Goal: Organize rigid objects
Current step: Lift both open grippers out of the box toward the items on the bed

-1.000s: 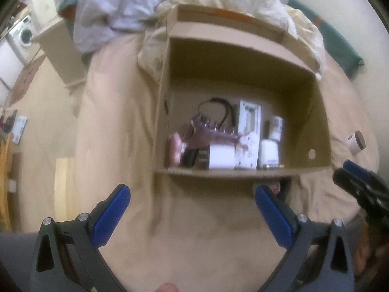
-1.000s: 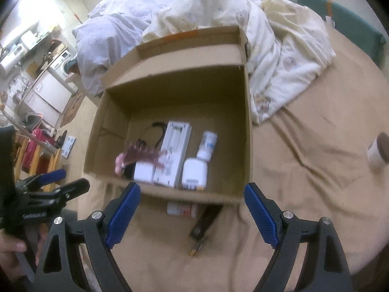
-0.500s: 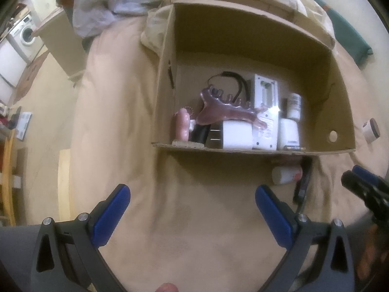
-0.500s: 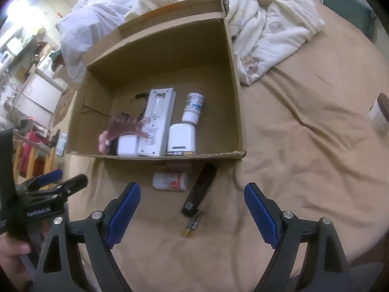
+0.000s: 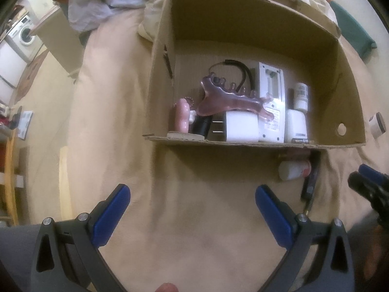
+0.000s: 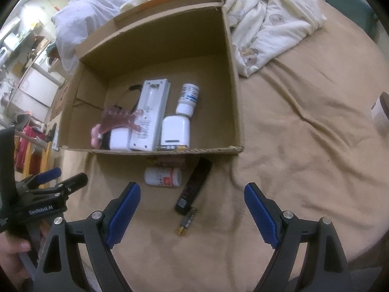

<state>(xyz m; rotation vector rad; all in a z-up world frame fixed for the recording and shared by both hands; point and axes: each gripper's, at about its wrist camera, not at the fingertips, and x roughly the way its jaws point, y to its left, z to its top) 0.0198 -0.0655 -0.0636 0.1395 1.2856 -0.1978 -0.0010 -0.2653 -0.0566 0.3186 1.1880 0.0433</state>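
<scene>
An open cardboard box (image 6: 233, 92) (image 5: 160, 77) lies on the tan bedsheet. Inside it are a white remote (image 6: 150, 114), a white bottle (image 6: 188, 99), a white charger (image 6: 175, 131), a pink comb-like piece (image 5: 226, 99) and a pink bottle (image 5: 182, 116). In front of the box lie a small white bottle with a red label (image 6: 163, 176) (image 5: 293, 169), a black stick-shaped device (image 6: 194, 185) and a battery (image 6: 186, 221). My right gripper (image 6: 192, 206) hangs open above these loose items. Left of them, my left gripper (image 5: 192, 206) is open over bare sheet.
A rumpled cream duvet (image 6: 267, 24) and a grey-white one (image 6: 92, 12) lie behind the box. A small brown-lidded jar (image 6: 380, 114) sits on the sheet at the far right. The bed's left edge drops to a floor with furniture and a washing machine (image 5: 24, 34).
Both grippers have sunk and tilted further down toward the sheet. The loose bottle, black device and battery in front of the box came into fuller view. Both stay open.
</scene>
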